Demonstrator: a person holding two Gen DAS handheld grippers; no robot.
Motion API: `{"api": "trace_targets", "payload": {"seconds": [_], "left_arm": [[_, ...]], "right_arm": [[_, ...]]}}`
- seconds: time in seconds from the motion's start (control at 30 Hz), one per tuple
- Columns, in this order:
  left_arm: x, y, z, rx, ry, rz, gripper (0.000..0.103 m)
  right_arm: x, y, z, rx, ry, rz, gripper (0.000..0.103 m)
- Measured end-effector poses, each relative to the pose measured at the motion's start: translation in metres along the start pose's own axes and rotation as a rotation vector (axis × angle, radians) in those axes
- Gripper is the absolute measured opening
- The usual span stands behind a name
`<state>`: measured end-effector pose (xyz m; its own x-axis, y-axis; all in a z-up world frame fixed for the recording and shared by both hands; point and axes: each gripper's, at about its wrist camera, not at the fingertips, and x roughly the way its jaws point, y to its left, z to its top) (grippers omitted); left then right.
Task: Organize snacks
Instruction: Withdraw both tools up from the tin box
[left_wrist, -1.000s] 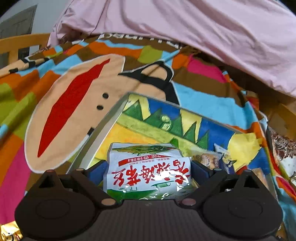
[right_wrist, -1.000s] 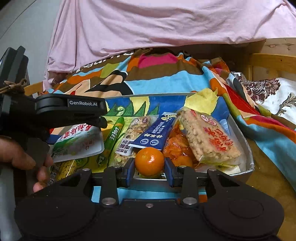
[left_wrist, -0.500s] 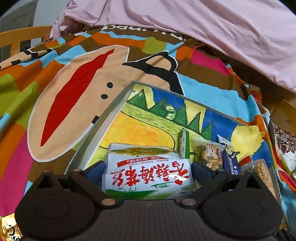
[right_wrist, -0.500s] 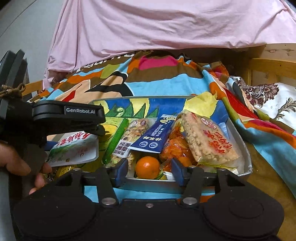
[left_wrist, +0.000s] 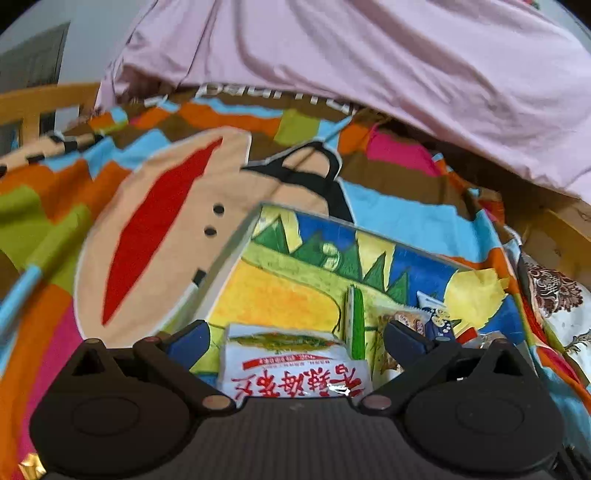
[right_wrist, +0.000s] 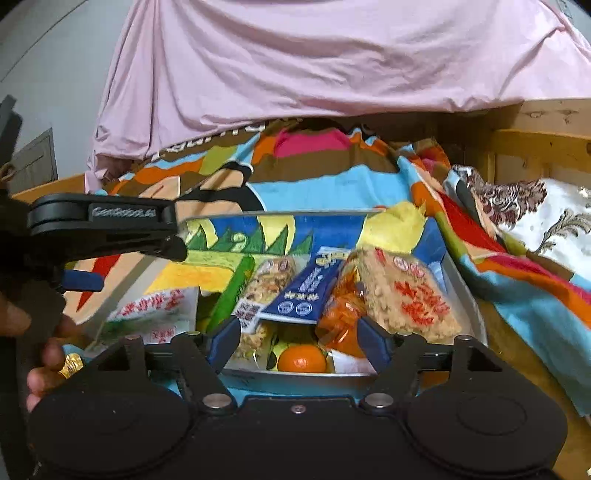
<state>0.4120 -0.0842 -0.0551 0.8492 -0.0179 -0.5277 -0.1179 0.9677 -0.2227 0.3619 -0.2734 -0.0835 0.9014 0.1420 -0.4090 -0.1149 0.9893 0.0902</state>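
Take the tray (right_wrist: 463, 291) on the bedspread (left_wrist: 406, 218) as your landmark: its left half is bare painted floor, while its right half is packed with snacks leaning side by side, long axes running front to back. The white packet (left_wrist: 291, 369) lies flat at the tray's near-left corner, between the fully spread fingers of your left gripper (left_wrist: 293, 338), neither pad touching it. The orange (right_wrist: 302, 358) sits just inside the tray's near rim; the jaws of your right gripper (right_wrist: 297, 341) have just been opening and stand clear on both sides of it, so it's let go. Your right hand is nearer the crowded side, so any further snack is probably best placed in the bare left half.
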Motion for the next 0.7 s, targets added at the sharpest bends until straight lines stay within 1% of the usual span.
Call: {"api": "trace_targets", "payload": {"seconds": [0.07, 0.2, 0.27, 0.43, 0.6, 0.7], "left_arm": [[-0.01, 0.003, 0.001, 0.009, -0.022, -0.006, 0.102], [-0.035, 0.012, 0.001, 0.011, -0.066, -0.014, 0.102], [-0.051, 0.018, 0.0, 0.011, -0.092, -0.017, 0.102], [-0.095, 0.035, -0.006, 0.045, -0.148, -0.01, 0.102], [-0.143, 0.052, -0.015, 0.094, -0.211, 0.01, 0.102], [-0.169, 0.062, -0.022, 0.111, -0.22, 0.045, 0.102]], "right_arm": [[-0.008, 0.002, 0.005, -0.001, -0.02, 0.0, 0.079], [-0.029, 0.005, 0.015, -0.004, -0.066, 0.007, 0.086], [-0.043, 0.008, 0.018, -0.011, -0.088, 0.009, 0.092], [-0.079, 0.021, 0.025, -0.041, -0.14, 0.017, 0.1], [-0.12, 0.036, 0.025, -0.065, -0.192, 0.018, 0.102], [-0.145, 0.045, 0.019, -0.065, -0.211, 0.019, 0.102]]}}
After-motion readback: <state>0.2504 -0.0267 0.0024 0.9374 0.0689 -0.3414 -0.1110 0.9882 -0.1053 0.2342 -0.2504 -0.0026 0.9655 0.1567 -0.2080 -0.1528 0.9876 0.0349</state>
